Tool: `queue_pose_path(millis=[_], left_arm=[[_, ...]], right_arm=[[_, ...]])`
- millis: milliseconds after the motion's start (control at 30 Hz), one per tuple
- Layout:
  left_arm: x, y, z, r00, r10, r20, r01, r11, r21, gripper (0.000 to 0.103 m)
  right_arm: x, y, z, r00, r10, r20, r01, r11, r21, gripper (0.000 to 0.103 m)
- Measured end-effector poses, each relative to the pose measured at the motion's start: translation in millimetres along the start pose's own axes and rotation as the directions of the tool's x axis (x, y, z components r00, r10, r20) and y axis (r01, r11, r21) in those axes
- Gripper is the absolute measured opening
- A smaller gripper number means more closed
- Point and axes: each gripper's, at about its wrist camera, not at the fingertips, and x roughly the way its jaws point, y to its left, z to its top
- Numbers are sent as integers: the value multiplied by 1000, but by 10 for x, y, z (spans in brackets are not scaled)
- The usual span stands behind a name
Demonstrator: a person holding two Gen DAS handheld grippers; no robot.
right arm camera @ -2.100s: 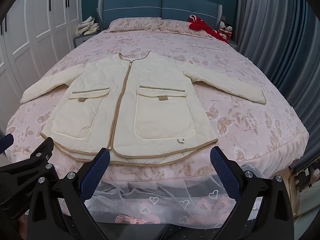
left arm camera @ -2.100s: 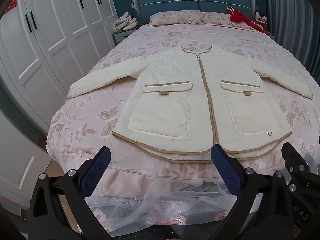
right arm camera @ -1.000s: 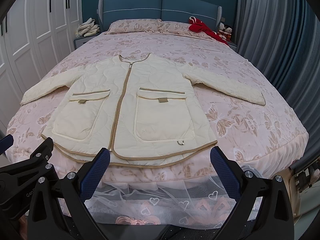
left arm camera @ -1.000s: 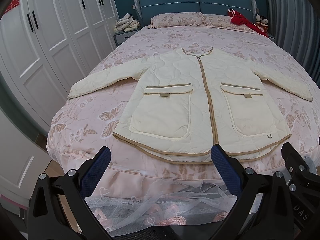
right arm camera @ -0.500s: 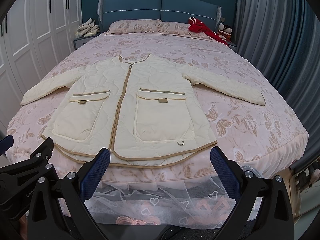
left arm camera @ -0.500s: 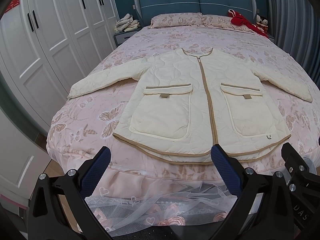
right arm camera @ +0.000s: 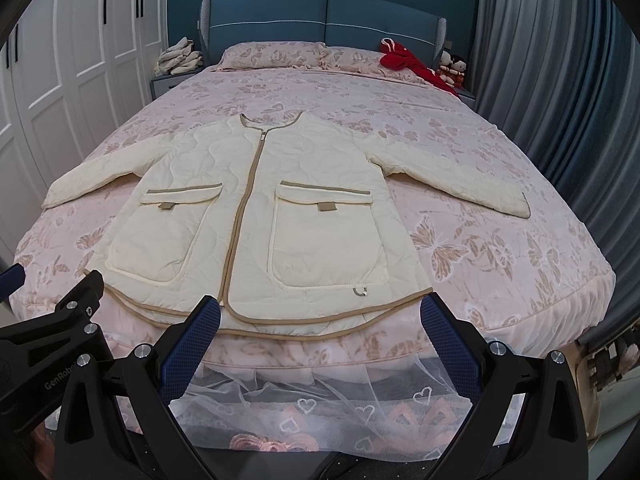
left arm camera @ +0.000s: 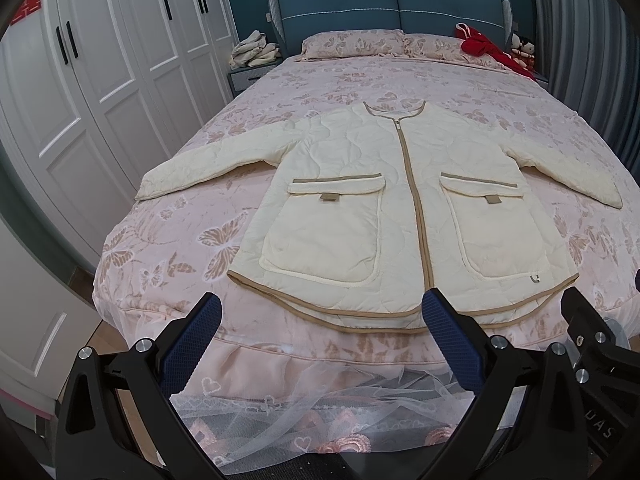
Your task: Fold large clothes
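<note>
- Cream quilted jacket (left arm camera: 400, 216) lay flat and zipped, front up, on the pink floral bed (left arm camera: 168, 248), its collar toward the headboard (left arm camera: 392, 4) and its tan-trimmed hem along the foot edge of the bed.
- Its long axis ran from foot edge to headboard, straight away from both grippers; the two sleeves spread sideways toward the bed's left and right edges.
- Left gripper (left arm camera: 318, 318) hovered off the foot edge with its blue-padded fingers (left arm camera: 192, 344) spread wide and holding nothing; the left half of the hem lay just beyond them, not touched.
- Right gripper (right arm camera: 320, 320) hung likewise beside it, fingers (right arm camera: 448, 340) wide apart and empty, with the right half of the hem just ahead and the zip's bottom end near its left finger.
- Left sleeve (left arm camera: 216, 160) reached toward the bed's left edge by the white wardrobe (left arm camera: 80, 92), so the left gripper was the nearer one to it; the right sleeve (right arm camera: 452, 184) stretched toward the right edge by the grey curtain (right arm camera: 560, 80), nearer the right gripper.
- Folding looked not yet begun: each sleeve lay well forward and outward of its gripper, so a first fold would likely call for a reach up and out along the bed.
</note>
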Motion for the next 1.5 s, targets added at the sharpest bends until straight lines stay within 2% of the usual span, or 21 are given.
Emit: queue_pose_path(millis=[1000,1500], left_arm=[[-12,129,5,1000,0,8,0,1000,-27,98],[-15,148,-2,1000,3,7,-3,1000,-30,98]], right_arm=[[-33,-60,-23,1000,6,9,-6,1000,12,98],[-61,19,-45,999,38,6,-38,999,-1,98]])
